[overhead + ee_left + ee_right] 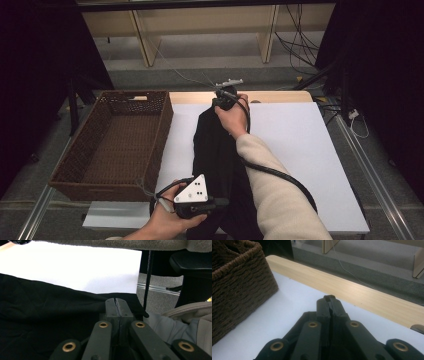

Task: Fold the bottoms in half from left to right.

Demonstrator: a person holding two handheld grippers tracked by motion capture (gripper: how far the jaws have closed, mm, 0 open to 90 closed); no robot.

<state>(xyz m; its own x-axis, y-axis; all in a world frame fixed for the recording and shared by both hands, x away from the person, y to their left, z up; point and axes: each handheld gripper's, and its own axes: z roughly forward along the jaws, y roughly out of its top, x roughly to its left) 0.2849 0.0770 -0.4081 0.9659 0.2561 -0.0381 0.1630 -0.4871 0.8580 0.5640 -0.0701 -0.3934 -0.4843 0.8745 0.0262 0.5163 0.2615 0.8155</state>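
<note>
Black garment [216,150] laid lengthwise down the centre of the high view, on the white sheet [295,145] covering the worktop [200,97]; far end at upper centre, near end running off the bottom edge. Right gripper [221,100] at upper centre, at the garment's far end, jaws closed together; dark cloth apparently pinched at the tips in the right gripper view, grip not fully clear. Left gripper [222,202] at lower centre, beside the garment's near left edge, jaws closed together, tips touching the black cloth in the left gripper view; whether cloth is clamped cannot be told. Woven brown basket [112,145] at left of the frame, just beside the white sheet, well apart from both grippers.
</note>
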